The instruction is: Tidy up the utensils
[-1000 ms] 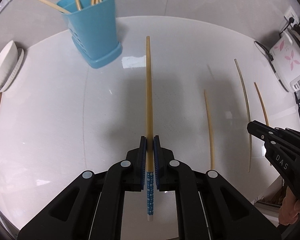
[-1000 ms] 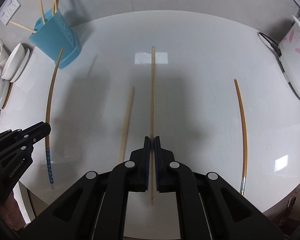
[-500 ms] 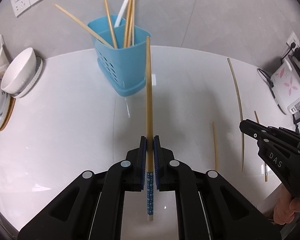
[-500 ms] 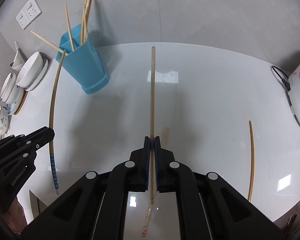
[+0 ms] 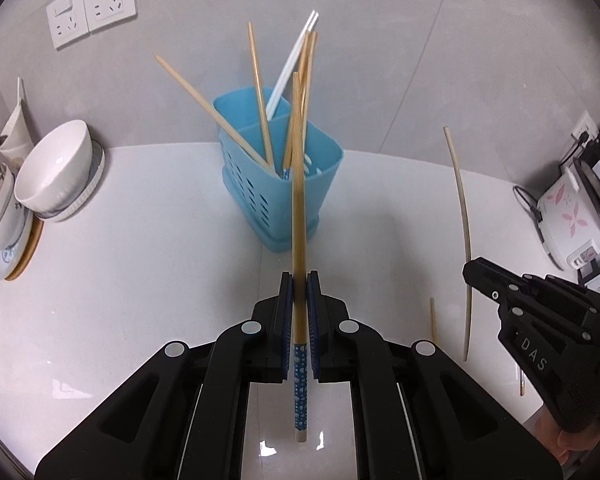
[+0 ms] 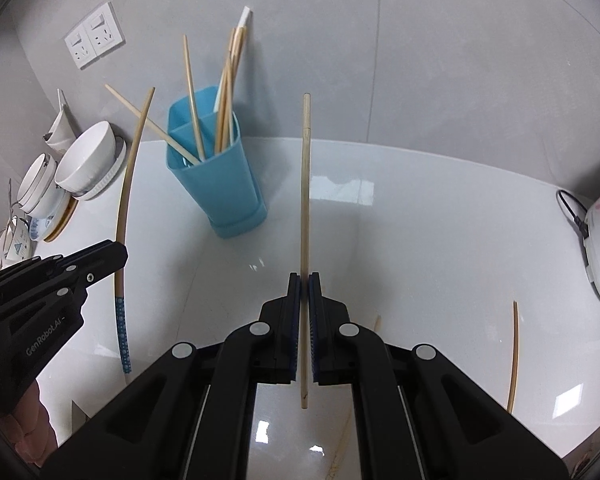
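Both tools have come up since a second ago, and now the blue plastic holder stands much closer in front of me.

From my left wrist camera, my left tool (image 5: 299, 280) is squeezed tight on a long bamboo chopstick with a blue dotted end (image 5: 297, 216). Its tip points up over the blue plastic chopstick holder (image 5: 278, 188), which stands on the white tabletop (image 5: 140, 280) with more chopsticks in it. White bowls (image 5: 54, 166) sit stacked at the left. My right tool (image 5: 476, 274) shows at the right edge.

From my right wrist camera, my right tool (image 6: 304, 280) is squeezed tight on a plain pale wooden chopstick (image 6: 305, 200), well apart from the holder (image 6: 220, 188). One thin brown chopstick (image 6: 514, 356) lies on the tabletop (image 6: 420, 240) at the right. My left tool (image 6: 112, 256) shows at the left with its chopstick (image 6: 126, 196).
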Demonstrator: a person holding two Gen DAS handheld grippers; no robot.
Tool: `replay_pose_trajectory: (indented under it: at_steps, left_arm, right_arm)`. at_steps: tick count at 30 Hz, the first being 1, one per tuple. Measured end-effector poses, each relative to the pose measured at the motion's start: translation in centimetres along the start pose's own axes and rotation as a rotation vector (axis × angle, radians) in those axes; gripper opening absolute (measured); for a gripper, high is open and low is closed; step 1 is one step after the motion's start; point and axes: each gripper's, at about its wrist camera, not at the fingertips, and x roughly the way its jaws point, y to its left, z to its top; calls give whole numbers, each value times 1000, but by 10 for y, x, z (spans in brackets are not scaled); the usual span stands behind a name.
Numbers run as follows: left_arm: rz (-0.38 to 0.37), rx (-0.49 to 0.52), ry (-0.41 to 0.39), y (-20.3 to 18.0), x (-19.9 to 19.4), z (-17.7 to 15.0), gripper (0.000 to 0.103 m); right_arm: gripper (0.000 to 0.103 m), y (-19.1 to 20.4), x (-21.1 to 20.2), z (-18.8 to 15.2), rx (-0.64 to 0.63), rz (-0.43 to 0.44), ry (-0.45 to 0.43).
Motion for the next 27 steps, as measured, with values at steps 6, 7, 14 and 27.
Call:
replay_pose_trajectory:
  at_steps: [6,7,14,27]
  left_arm:
    - [-7,-15,-53,10,-9,17,7]
    - [-7,-17,-57,11,-10,19,7]
    - [-32,-44,-112,24,-13,38,7]
    - [-118,-71,-283,40,-9,74,7]
  right_arm:
    - [3,8,-5,14,-7,0,-38]
    - [3,10,-5,17,-7,2,-45]
    - [3,17,-8,35,-3,6,-95]
    - [4,27,5,70,33,-3,-164]
